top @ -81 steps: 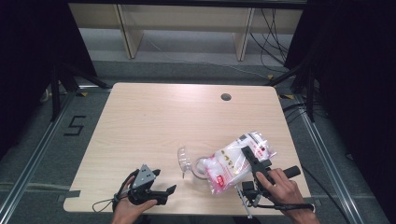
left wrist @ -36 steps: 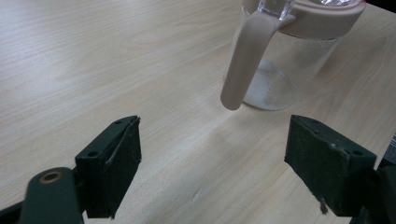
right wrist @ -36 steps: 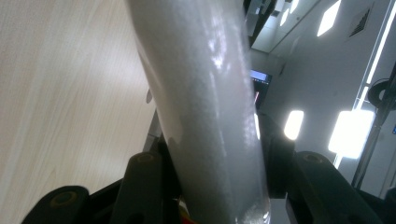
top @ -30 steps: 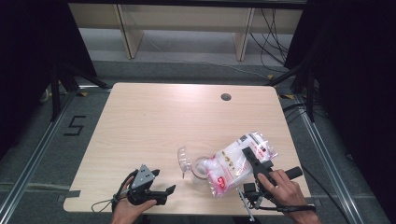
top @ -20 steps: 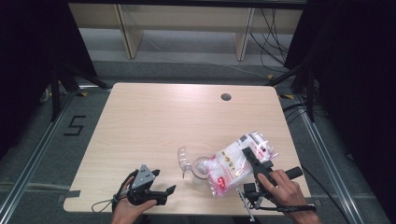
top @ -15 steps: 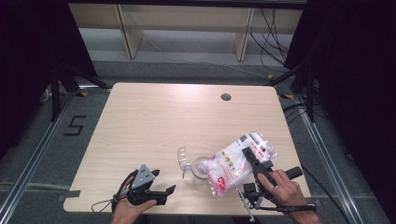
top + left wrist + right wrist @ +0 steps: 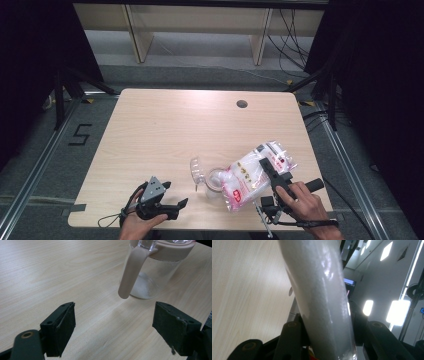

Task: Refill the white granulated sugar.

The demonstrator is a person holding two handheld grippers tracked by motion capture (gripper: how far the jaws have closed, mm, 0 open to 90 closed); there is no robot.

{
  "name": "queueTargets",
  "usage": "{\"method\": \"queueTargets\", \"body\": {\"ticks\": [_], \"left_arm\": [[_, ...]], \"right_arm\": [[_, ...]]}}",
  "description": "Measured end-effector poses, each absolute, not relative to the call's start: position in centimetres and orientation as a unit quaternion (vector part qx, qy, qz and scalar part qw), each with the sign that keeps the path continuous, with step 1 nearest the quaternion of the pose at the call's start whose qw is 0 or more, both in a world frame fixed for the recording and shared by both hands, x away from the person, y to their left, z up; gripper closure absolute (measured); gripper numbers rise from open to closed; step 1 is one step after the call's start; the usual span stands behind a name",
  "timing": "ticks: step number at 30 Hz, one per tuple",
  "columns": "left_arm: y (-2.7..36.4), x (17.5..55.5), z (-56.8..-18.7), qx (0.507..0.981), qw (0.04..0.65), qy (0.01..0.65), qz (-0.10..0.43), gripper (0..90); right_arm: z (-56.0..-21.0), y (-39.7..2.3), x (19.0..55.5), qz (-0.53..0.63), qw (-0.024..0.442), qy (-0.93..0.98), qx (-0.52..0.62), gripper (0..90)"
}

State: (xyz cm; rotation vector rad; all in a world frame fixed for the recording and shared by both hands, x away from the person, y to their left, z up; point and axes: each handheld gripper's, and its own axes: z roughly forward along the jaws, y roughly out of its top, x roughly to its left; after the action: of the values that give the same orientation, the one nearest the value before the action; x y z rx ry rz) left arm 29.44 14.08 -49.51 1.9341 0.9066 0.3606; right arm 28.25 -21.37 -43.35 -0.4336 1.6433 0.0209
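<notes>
At the near edge of the table (image 7: 150, 130), the left gripper (image 7: 172, 207) rests low with its jaws spread wide and nothing between them, pointing toward the jar (image 7: 215, 181). To the right, the right gripper (image 7: 267, 170) has its jaws clenched on the bag (image 7: 252, 175) of white powder, tilted with its lower end over the jar's mouth. The jar stands just beyond the left gripper, its lid (image 7: 197, 171) flipped open and a little white powder on its bottom. Farther back, a hole (image 7: 242, 104) sits in the tabletop.
</notes>
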Motion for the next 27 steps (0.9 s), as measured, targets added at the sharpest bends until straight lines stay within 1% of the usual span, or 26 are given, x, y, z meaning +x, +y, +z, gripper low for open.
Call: {"method": "queueTargets", "body": {"ticks": [1,19,21,27], "left_arm": [[14.08,29.42,-49.48,0.79,0.467,0.37,0.148,17.9],[14.03,29.37,-49.52,0.786,0.469,0.377,0.145,17.9],[14.06,29.4,-49.52,0.786,0.469,0.376,0.146,17.9],[14.06,29.4,-49.53,0.786,0.469,0.376,0.146,17.9]], "right_arm": [[-43.08,-21.21,28.38,0.004,0.662,0.719,-0.213,63.8],[-43.11,-21.34,28.24,0.007,0.661,0.722,-0.204,64.6],[-42.8,-21.32,28.37,-0.003,0.661,0.715,-0.226,64.6],[-42.9,-21.42,28.39,0.001,0.661,0.718,-0.22,64.8]]}}
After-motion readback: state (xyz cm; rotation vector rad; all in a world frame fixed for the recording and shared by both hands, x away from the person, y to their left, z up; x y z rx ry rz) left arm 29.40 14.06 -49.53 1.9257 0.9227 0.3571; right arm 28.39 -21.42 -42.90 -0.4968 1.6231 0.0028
